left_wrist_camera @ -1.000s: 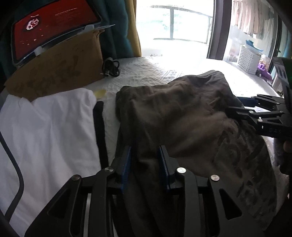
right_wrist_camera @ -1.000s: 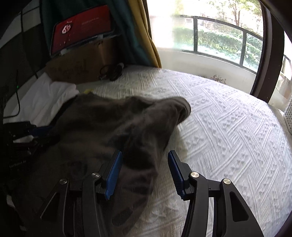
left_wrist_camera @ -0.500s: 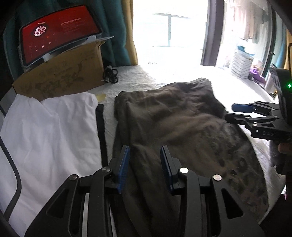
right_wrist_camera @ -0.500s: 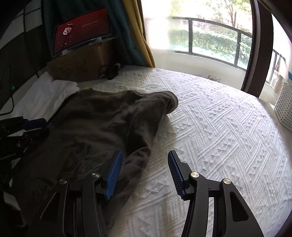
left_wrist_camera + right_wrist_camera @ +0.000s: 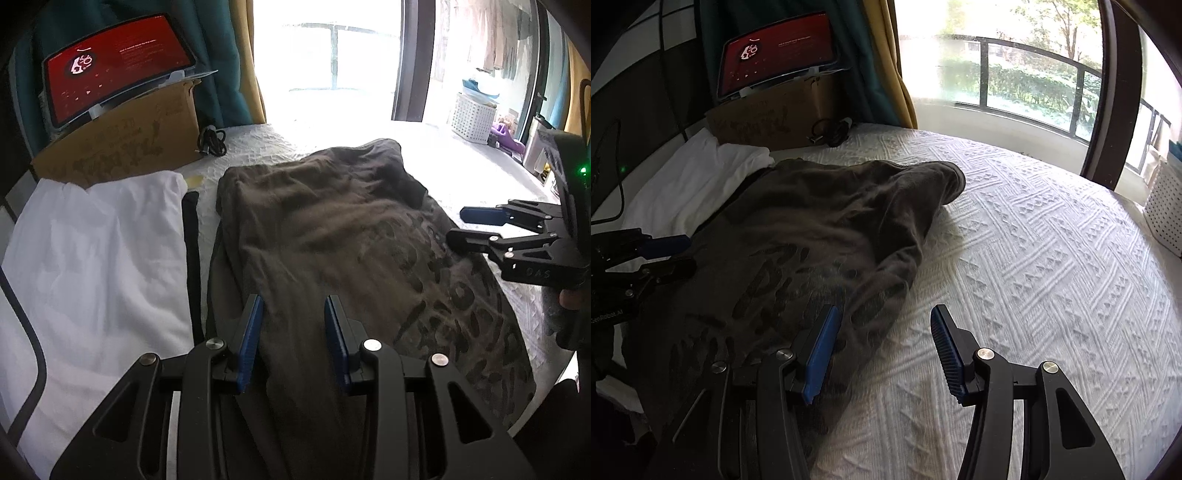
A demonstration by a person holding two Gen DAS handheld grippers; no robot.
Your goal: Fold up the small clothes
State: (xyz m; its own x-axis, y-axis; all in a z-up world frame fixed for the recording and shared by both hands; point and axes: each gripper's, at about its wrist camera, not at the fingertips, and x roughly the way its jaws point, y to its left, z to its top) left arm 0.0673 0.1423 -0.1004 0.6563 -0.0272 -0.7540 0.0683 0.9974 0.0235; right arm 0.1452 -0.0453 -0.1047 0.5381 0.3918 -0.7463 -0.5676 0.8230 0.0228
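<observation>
A dark olive-brown T-shirt [image 5: 332, 258] with a darker printed design lies spread over the centre of the left wrist frame, on a white textured bedspread [image 5: 1052, 258]. In the right wrist view the same shirt [image 5: 812, 236] fills the left half of the frame, its rumpled edge running down toward the lower centre and one rounded end reaching out to mid-frame.

The left gripper [image 5: 293, 332] sits at the bottom centre of its own view, blue pads apart with shirt fabric showing in the gap between them; whether the pads touch the cloth I cannot tell. It also appears at the left edge of the right wrist view [image 5: 661, 254], fingers parted. The right gripper [image 5: 882, 349] is at the bottom centre of its view, jaws wide apart and gripping nothing: its left pad lies over the shirt's edge, its right pad over bare bedspread. Seen at the right edge of the left wrist frame, the same gripper [image 5: 469, 225] hovers beside the shirt with fingers separated.

To the left of the shirt lies a white folded garment [image 5: 92, 266]. In the upper left stands a cardboard box [image 5: 122, 144] with a red-screened tablet [image 5: 114, 66] on top, and a coiled black cable [image 5: 212, 142] beside it. A white basket [image 5: 471, 118] sits at upper right
</observation>
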